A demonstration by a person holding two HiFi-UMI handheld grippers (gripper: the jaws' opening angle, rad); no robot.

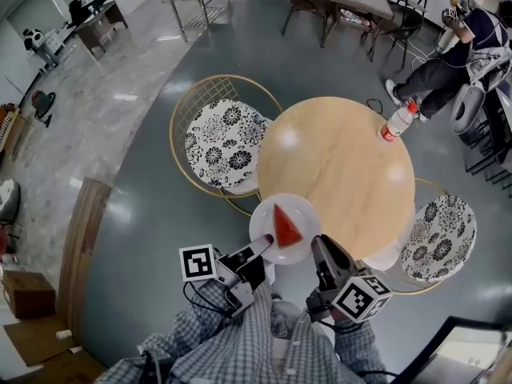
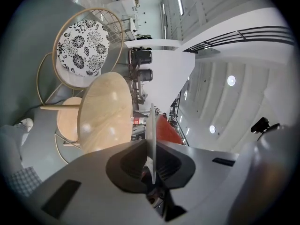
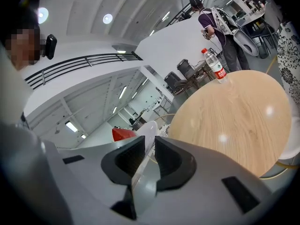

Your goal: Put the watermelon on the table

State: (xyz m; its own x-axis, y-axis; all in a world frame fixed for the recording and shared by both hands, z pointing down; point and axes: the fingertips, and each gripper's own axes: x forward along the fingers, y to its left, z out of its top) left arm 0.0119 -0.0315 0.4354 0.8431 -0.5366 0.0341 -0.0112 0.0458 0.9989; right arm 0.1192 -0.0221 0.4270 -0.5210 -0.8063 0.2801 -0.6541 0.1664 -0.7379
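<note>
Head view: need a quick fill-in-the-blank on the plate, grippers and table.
1. The red slice on the white plate is ____.
2. The left gripper and right gripper each clamp the plate's ____.
3. A ____ with a red label stands on the round table.
Missing: watermelon; rim; bottle.

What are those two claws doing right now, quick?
Left gripper: closed on the rim of the white plate that carries the watermelon slice.
Right gripper: closed on the same plate's rim.
</note>
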